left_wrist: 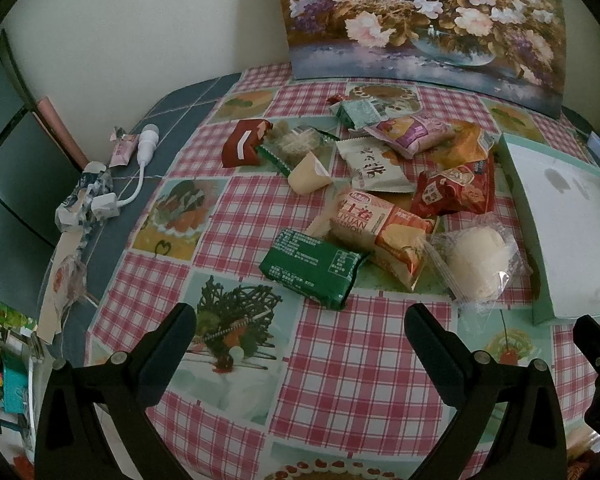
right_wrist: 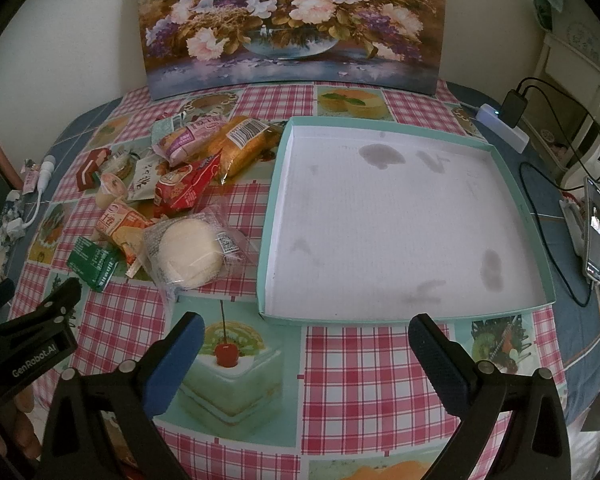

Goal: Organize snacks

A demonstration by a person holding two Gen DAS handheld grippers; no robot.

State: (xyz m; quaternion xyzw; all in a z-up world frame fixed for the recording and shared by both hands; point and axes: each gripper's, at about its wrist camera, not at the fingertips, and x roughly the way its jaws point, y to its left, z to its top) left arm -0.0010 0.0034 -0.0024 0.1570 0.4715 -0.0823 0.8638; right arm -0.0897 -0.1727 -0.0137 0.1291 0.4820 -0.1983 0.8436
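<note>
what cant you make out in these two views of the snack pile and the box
- Green packet: print too small to read, left wrist view.
- Orange bread pack: mostly hidden under the purple pack, left wrist view.
- Box: right side cut off by the edge, left wrist view.
- Phone screen: too small, right wrist view.

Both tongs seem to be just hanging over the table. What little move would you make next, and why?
Probably ease the left tongs forward onto the green packet. Both tongs are open and hold nothing, the tray has no snacks in it, and that packet lies nearest, at the pile's front edge.
</note>
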